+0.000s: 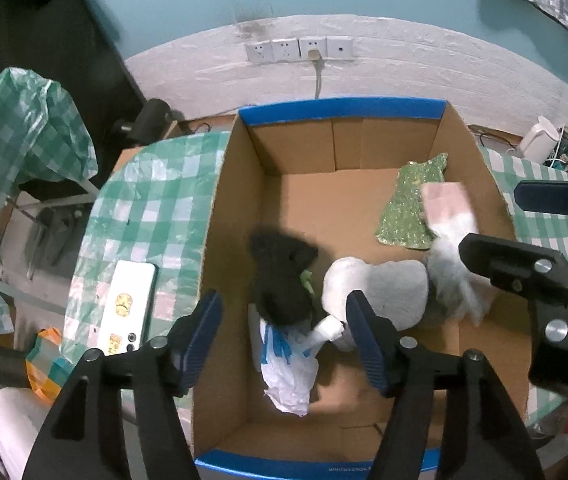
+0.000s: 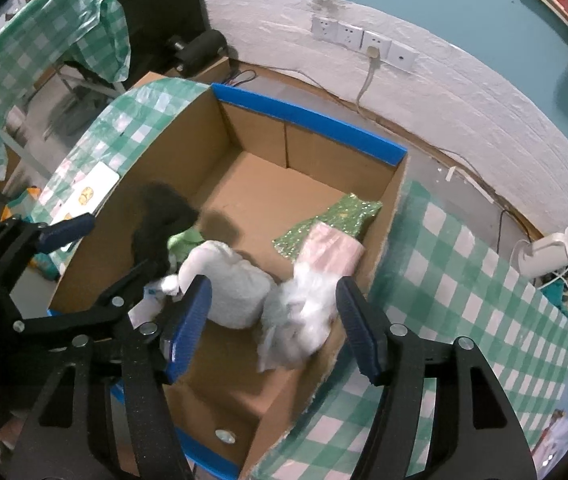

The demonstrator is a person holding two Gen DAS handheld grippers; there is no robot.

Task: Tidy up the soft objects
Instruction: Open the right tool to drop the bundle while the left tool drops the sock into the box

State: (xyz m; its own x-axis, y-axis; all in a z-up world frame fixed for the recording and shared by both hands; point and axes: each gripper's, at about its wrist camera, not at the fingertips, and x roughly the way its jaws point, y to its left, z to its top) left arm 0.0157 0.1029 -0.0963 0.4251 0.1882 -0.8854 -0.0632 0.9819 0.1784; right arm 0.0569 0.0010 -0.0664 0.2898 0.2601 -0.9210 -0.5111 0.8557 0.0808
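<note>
Place: a lived-in home room, looks like a makeshift work corner
Walls: teal paint above a plastic-covered white band (image 1: 404, 64)
Power: a row of wall sockets (image 1: 300, 50), one cable plugged in
Table: green-checked plastic tablecloth (image 2: 464, 264)
Clutter: white kettle (image 2: 548, 254), cardboard box (image 1: 364, 204), phone (image 1: 127, 306)

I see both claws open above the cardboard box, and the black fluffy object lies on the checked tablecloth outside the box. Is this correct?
Not quite. The black fluffy object lies inside the cardboard box, near its left wall, not on the checked tablecloth; the left wrist view shows this. The left claw and right claw are open above the box.
</note>
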